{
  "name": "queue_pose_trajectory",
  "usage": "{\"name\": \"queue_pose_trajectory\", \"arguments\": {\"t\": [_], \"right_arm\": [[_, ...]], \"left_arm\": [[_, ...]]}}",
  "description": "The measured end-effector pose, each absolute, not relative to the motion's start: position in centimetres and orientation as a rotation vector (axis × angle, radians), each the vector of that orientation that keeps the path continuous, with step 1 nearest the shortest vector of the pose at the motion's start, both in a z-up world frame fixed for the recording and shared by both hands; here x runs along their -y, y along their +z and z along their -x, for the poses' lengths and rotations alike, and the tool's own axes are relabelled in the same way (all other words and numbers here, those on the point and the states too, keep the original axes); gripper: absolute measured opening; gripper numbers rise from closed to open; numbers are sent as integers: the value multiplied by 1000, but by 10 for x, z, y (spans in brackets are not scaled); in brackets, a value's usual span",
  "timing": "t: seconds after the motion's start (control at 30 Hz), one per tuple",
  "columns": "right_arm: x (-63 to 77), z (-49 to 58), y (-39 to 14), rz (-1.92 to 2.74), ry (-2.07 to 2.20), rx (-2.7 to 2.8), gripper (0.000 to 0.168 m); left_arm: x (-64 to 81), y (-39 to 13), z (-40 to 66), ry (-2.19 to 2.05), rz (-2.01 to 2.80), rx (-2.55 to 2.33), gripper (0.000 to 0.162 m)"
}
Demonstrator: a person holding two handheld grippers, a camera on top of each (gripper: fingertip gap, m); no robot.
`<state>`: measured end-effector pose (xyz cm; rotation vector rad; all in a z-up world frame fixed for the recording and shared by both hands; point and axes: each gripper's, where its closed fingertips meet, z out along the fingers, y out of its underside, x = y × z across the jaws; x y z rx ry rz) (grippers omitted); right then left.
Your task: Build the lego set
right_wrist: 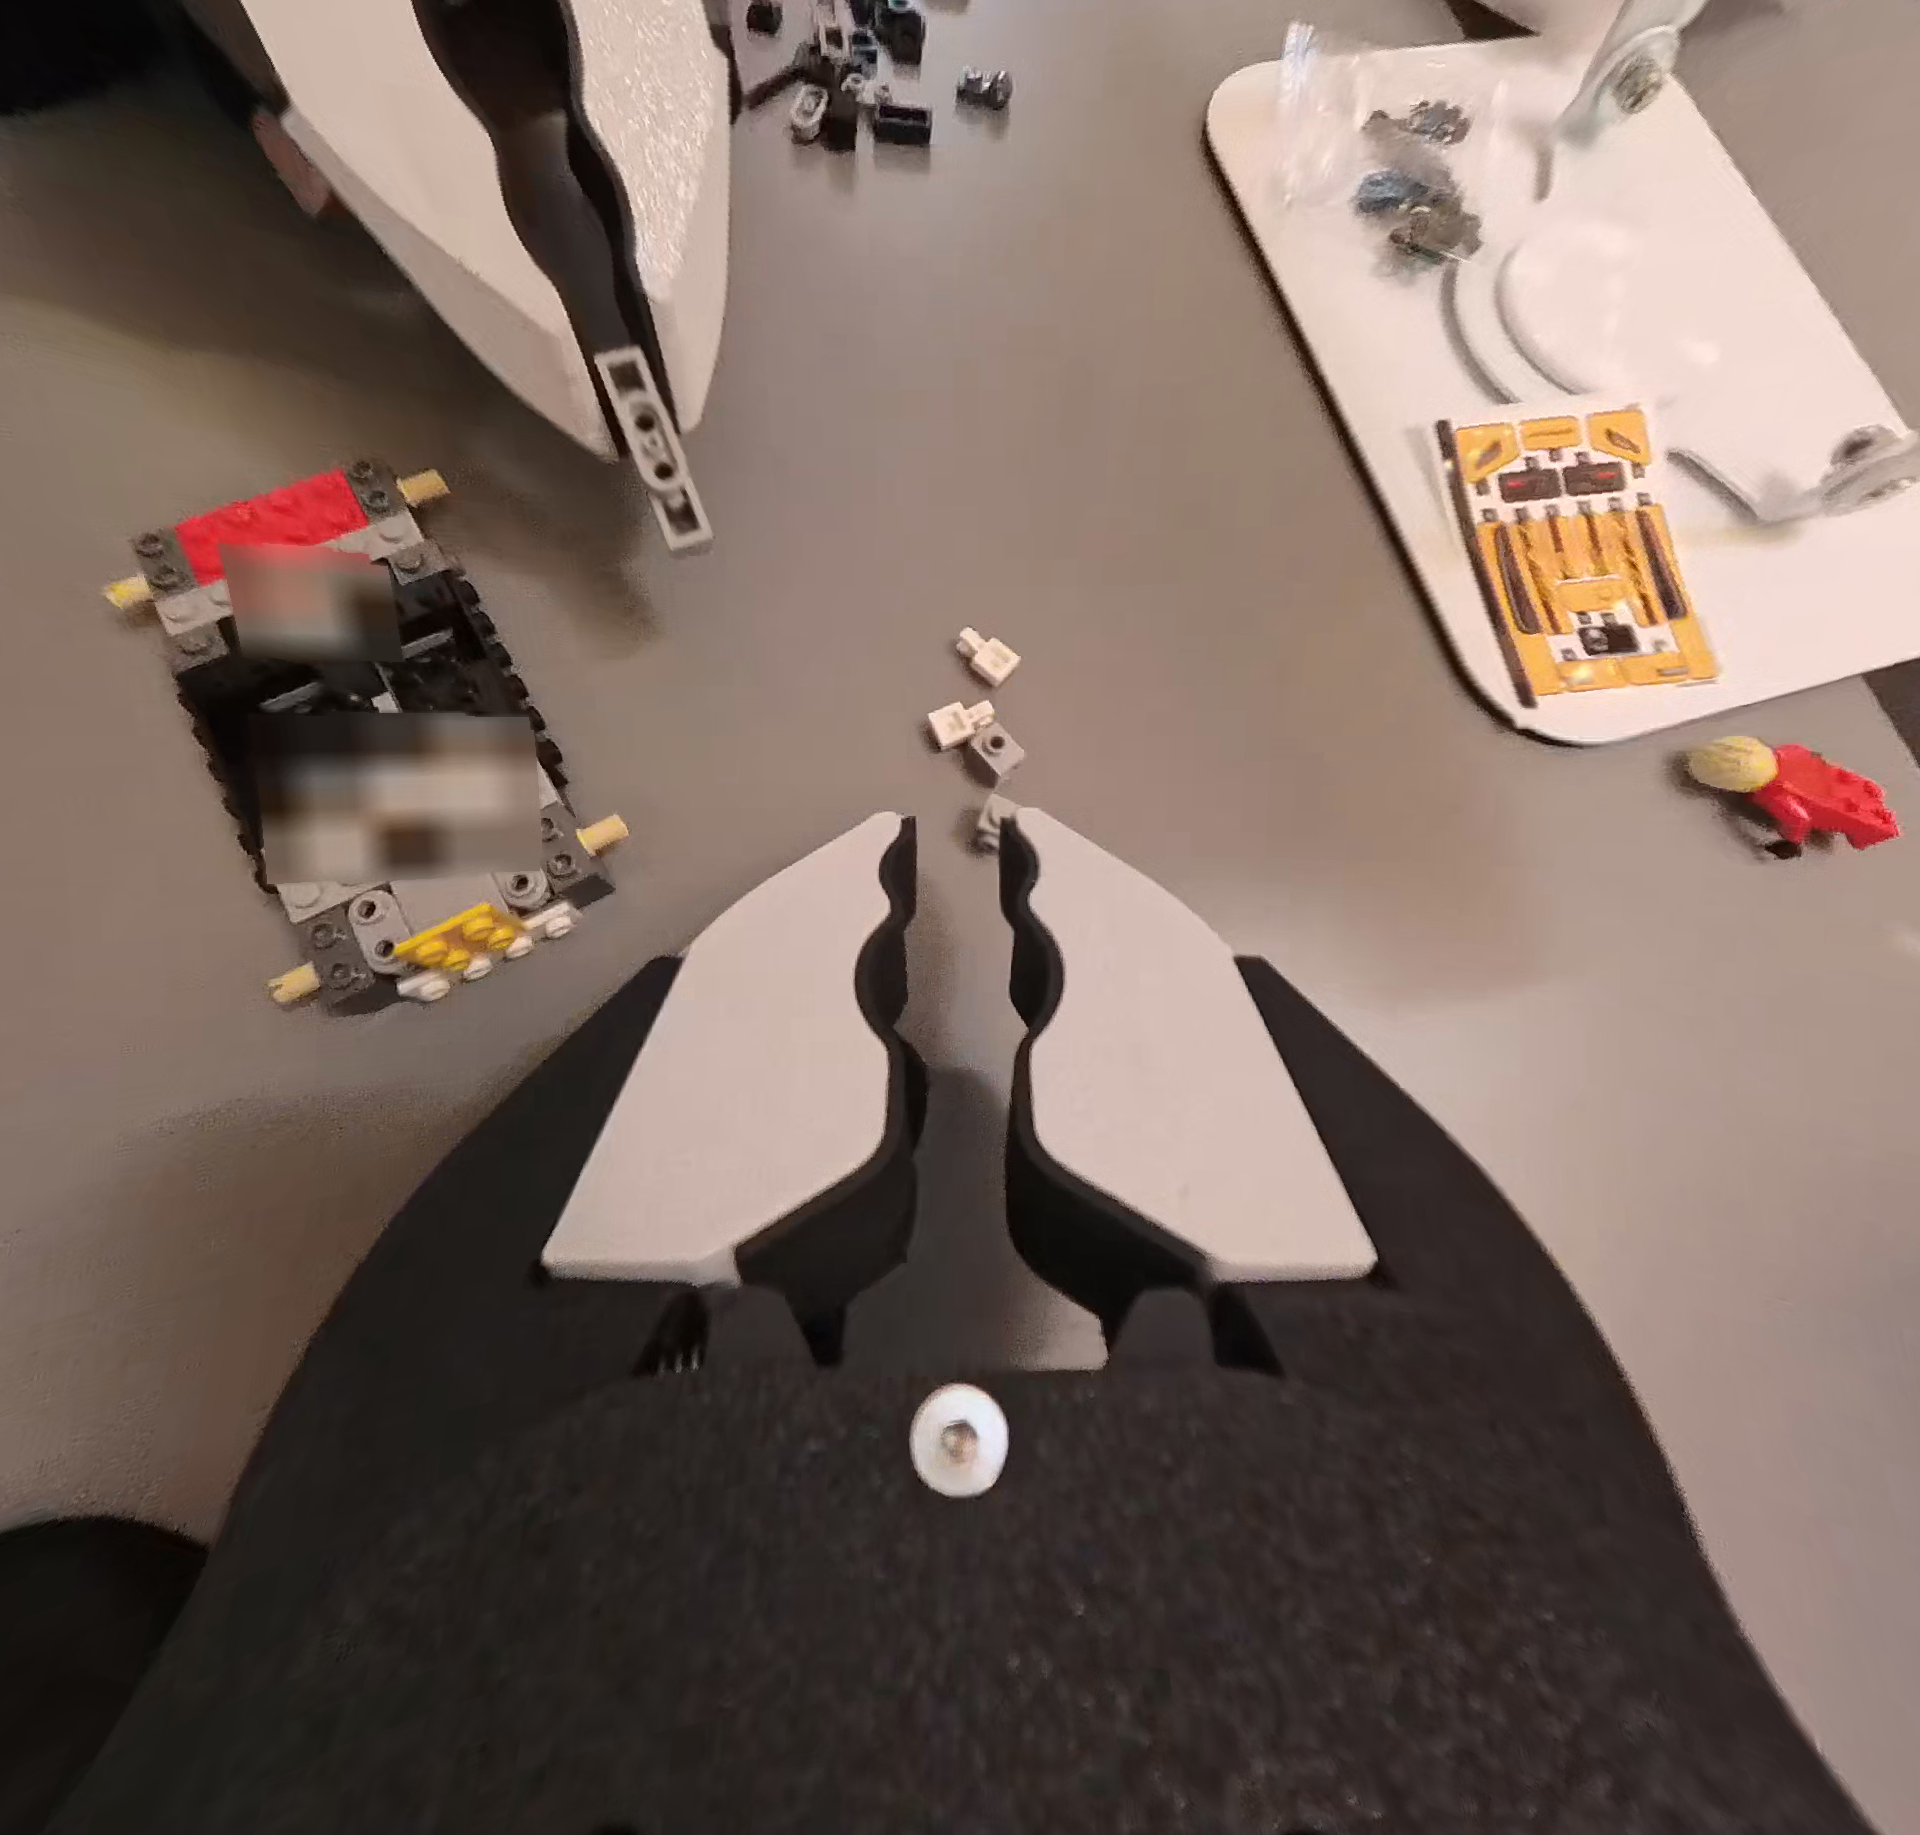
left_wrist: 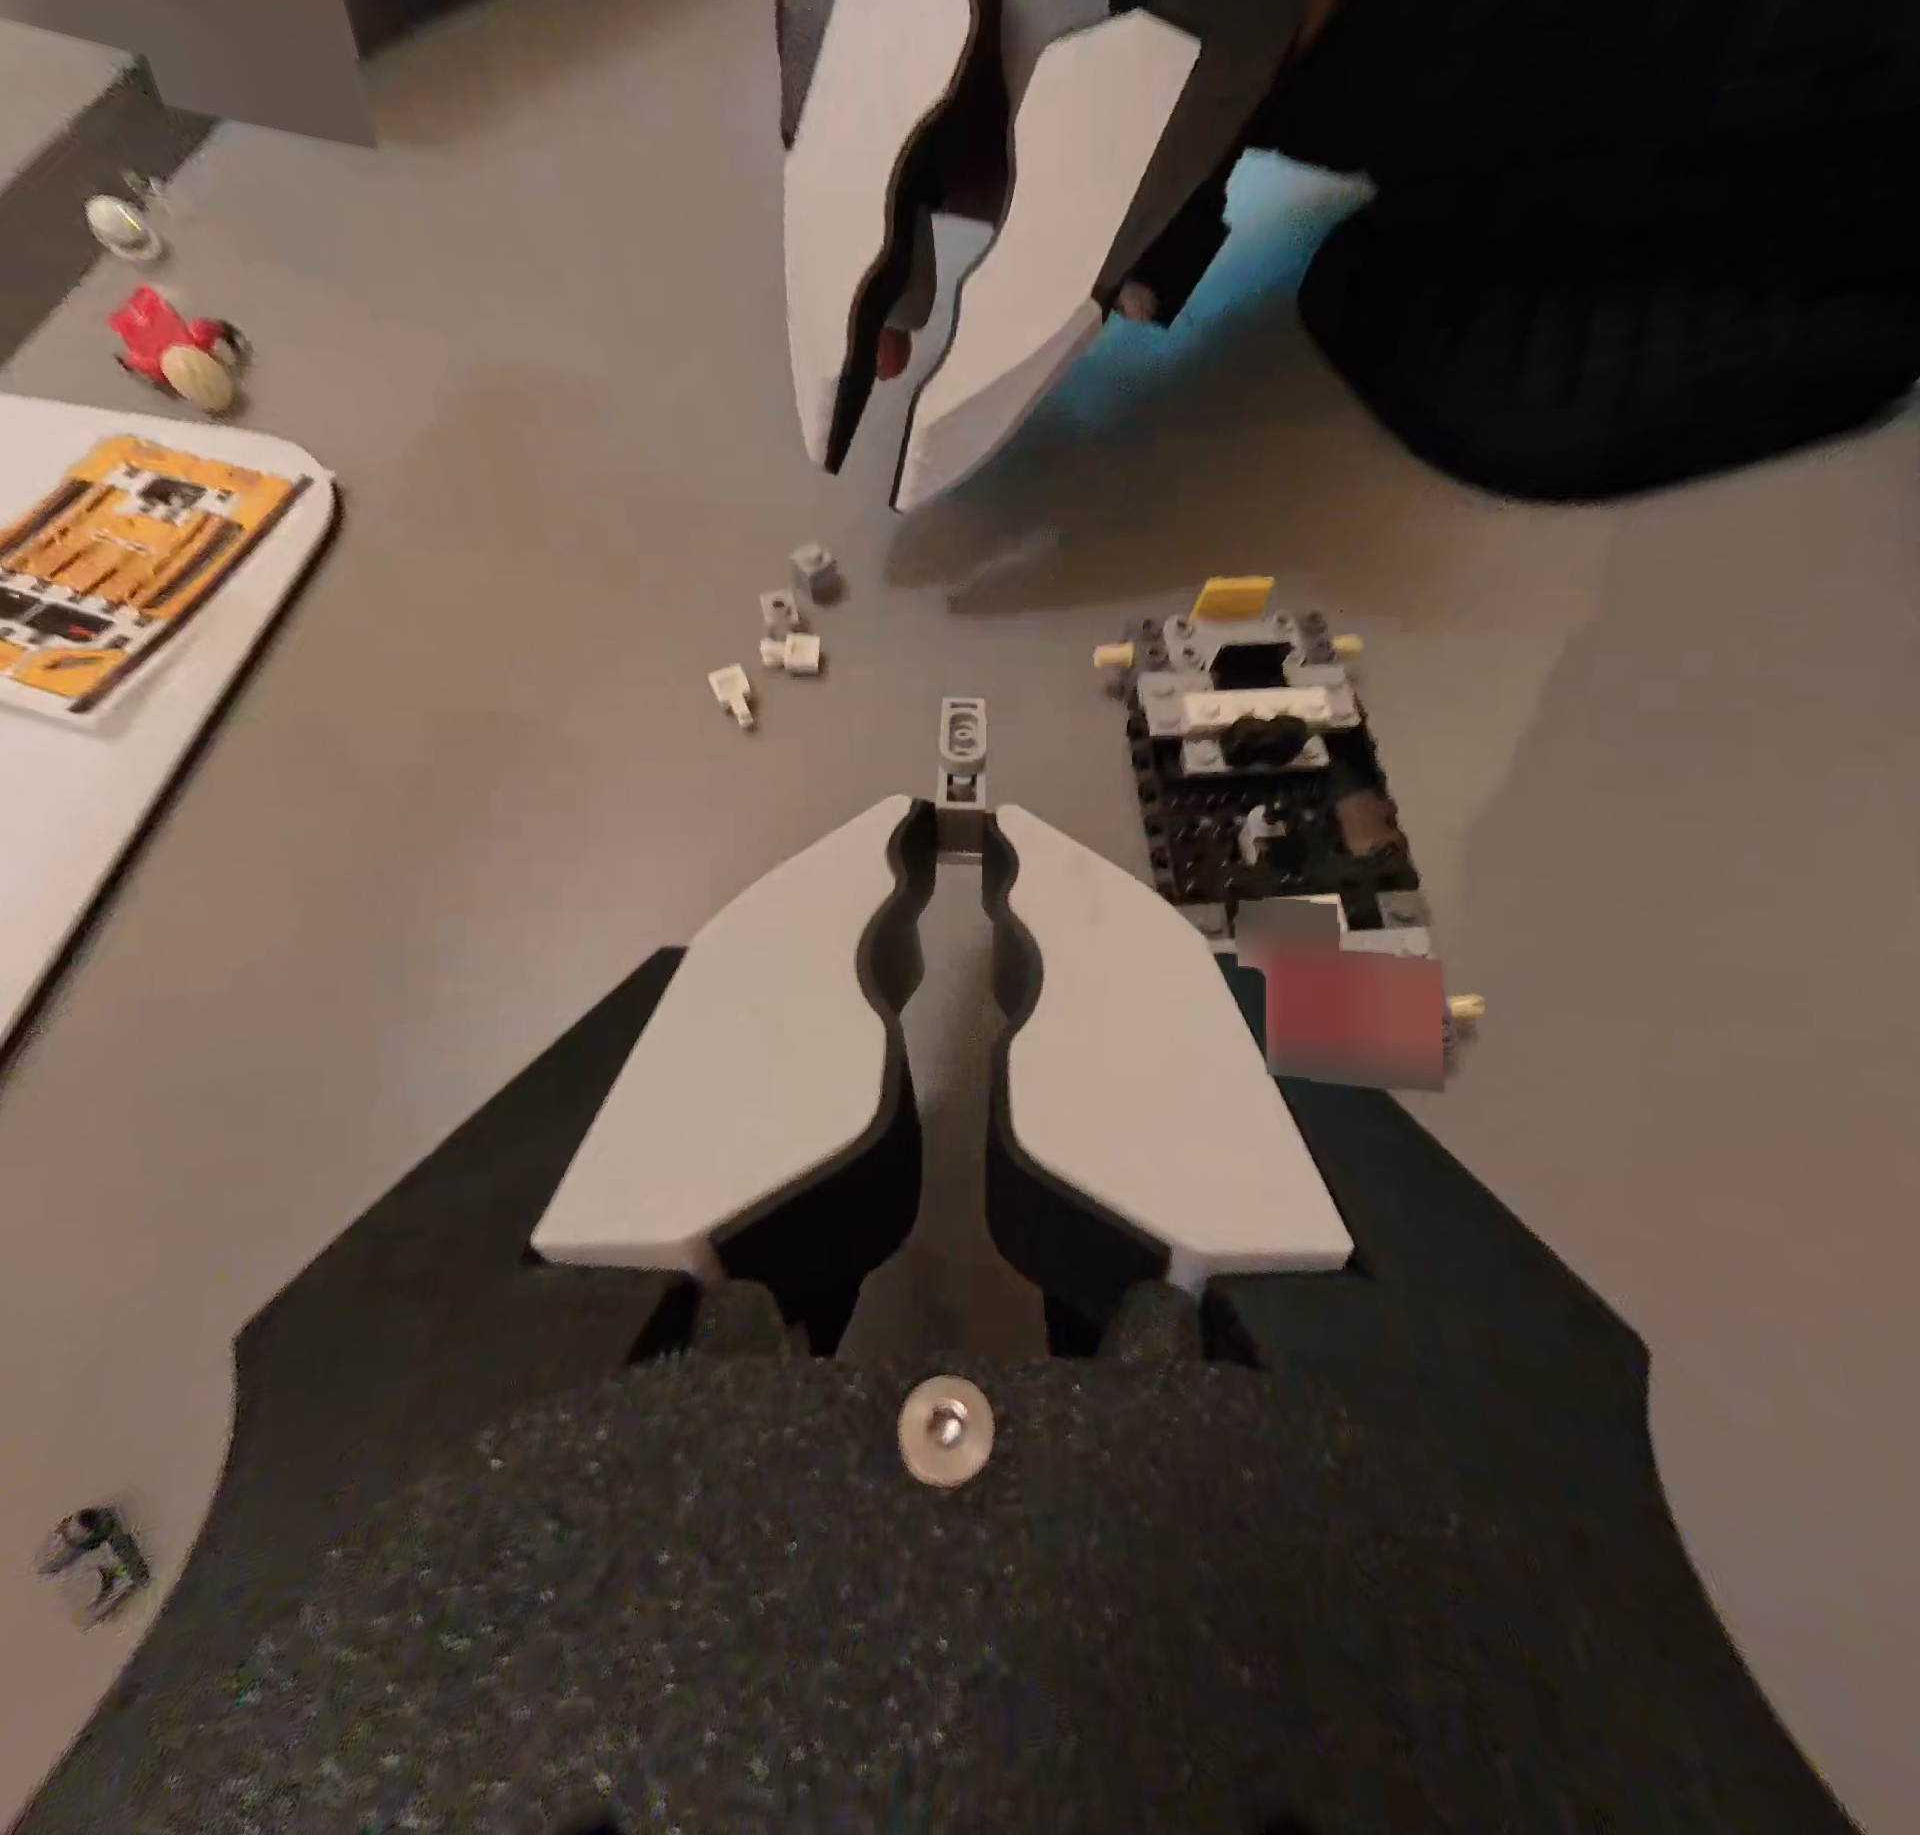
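My left gripper (left_wrist: 961, 811) is shut on a narrow grey plate (left_wrist: 962, 741) that sticks out past its tips, held just above the grey table. In the right wrist view the left gripper (right_wrist: 639, 445) comes in from the upper left with the plate (right_wrist: 670, 497). The partly built car chassis (left_wrist: 1268, 777), black and grey with red and yellow parts, lies to its right; it also shows in the right wrist view (right_wrist: 364, 746). My right gripper (right_wrist: 956, 829) is slightly open and empty, low over several small grey and white pieces (right_wrist: 977, 705); one grey piece (right_wrist: 992, 824) lies by its right tip.
A white board (right_wrist: 1351, 414) at the right carries a yellow sticker sheet (right_wrist: 1569, 559) and a clear bag of parts (right_wrist: 1403, 185). A pile of dark pieces (right_wrist: 873, 60) lies at the far edge. A red and tan piece (right_wrist: 1787, 788) lies beside the board. There is about 9 cm between the tips of the two grippers.
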<state>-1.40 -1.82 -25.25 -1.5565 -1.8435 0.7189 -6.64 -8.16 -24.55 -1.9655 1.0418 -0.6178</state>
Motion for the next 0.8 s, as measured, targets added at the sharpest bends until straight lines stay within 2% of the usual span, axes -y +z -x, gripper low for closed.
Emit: {"name": "queue_pose_trajectory", "arguments": {"t": [0.3,0.67,0.8], "right_arm": [[31,37,-272,1511,551,2030,10],[17,41,-278,1661,532,1966,16],[17,47,-279,1700,536,1964,13]], "left_arm": [[87,-268,66,-502,2054,-1145,9],[88,-277,70,-420,2082,-1195,8],[89,-279,71,-399,2086,-1207,12]]}}
